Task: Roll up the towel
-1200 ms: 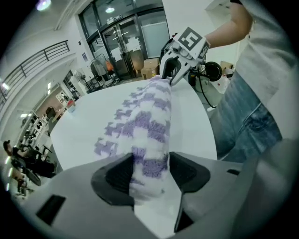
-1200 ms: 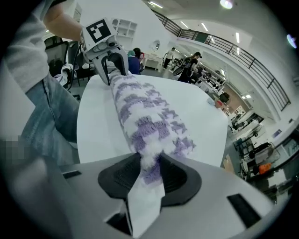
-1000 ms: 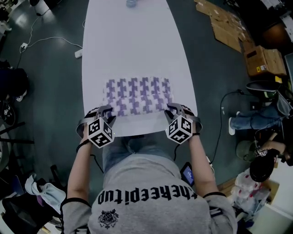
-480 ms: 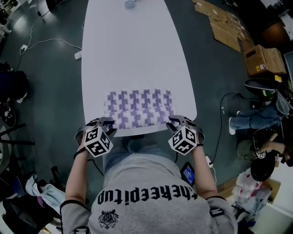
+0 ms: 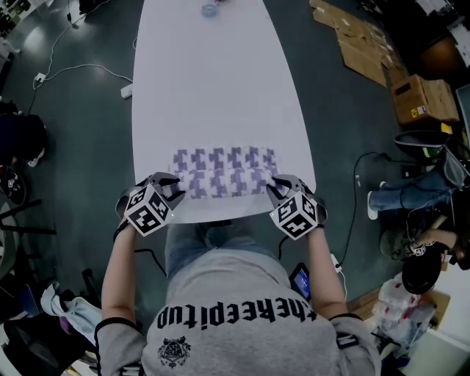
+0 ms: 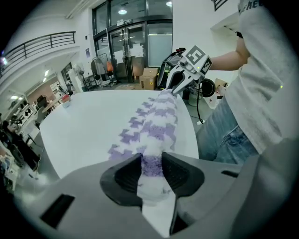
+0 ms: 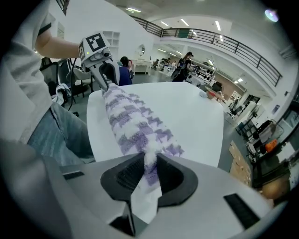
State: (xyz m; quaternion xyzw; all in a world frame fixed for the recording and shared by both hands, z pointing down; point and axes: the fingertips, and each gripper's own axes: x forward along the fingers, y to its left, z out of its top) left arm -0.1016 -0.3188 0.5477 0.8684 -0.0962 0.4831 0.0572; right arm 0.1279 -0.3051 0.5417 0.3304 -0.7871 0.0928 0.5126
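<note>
White and long, the table (image 5: 213, 81) runs away from us over a dark floor, with cardboard boxes (image 5: 418, 97) off to the table's right and a small bluish thing (image 5: 211, 8) at the table's far end. Our towel (image 5: 224, 172), checked purple and white, lies spread close to the table's near edge, and its near hem is raised off the table into a soft ridge. We hold that ridge at both ends. Our left gripper (image 5: 170, 191) has its jaws drawn to a narrow gap on the left end, cloth bunched between the pads. Our right gripper (image 5: 277, 191) pinches the right end the same way.

We judge this to be the first turn of the roll, barely begun, with most of the towel flat on the table. Next we need to carry both ends toward the table's far end and down together, tucking the hem onto the flat cloth. Both ends should travel evenly, or the roll may go crooked. After that we likely have to let go and take a new hold.
</note>
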